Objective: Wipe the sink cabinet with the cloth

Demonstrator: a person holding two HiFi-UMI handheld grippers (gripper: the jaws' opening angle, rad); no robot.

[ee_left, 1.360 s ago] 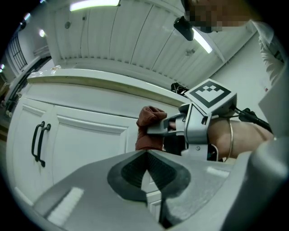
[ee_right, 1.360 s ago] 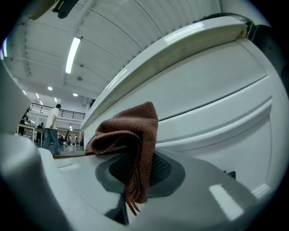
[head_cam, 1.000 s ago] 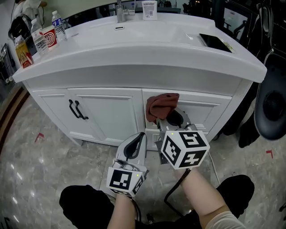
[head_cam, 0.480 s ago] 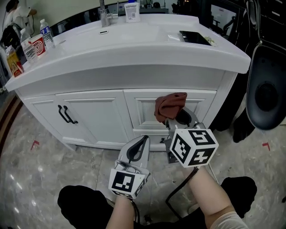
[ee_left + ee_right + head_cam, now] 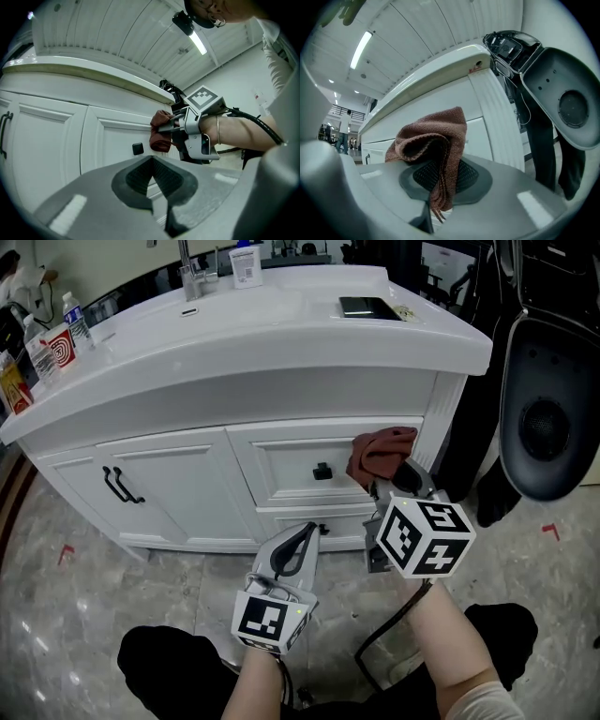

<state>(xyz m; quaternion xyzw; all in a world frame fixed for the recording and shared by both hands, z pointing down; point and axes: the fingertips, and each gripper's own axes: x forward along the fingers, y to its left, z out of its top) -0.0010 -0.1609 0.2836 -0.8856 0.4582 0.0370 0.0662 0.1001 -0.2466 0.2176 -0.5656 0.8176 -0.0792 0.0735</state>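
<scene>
The white sink cabinet (image 5: pixel 187 465) fills the upper half of the head view, with two doors at left and drawers at right. A reddish-brown cloth (image 5: pixel 380 454) is pressed against the right end of the upper drawer front (image 5: pixel 291 463); my right gripper (image 5: pixel 398 482) is shut on the cloth (image 5: pixel 433 140). In the left gripper view the same cloth (image 5: pixel 160 131) sits right of a black knob (image 5: pixel 137 148). My left gripper (image 5: pixel 292 549) hangs low before the lower drawer, shut and holding nothing.
A black knob (image 5: pixel 322 471) sits mid-drawer, and black handles (image 5: pixel 117 486) are on the left door. Bottles and cartons (image 5: pixel 42 343) stand at the counter's left end; a dark tablet (image 5: pixel 370 307) lies at its right. A black chair (image 5: pixel 548 409) stands close on the right. Grey marble floor lies below.
The right gripper has slid the cloth rightward across the upper drawer front, uncovering the black knob. The view has shifted right too. The left gripper has stayed low.
</scene>
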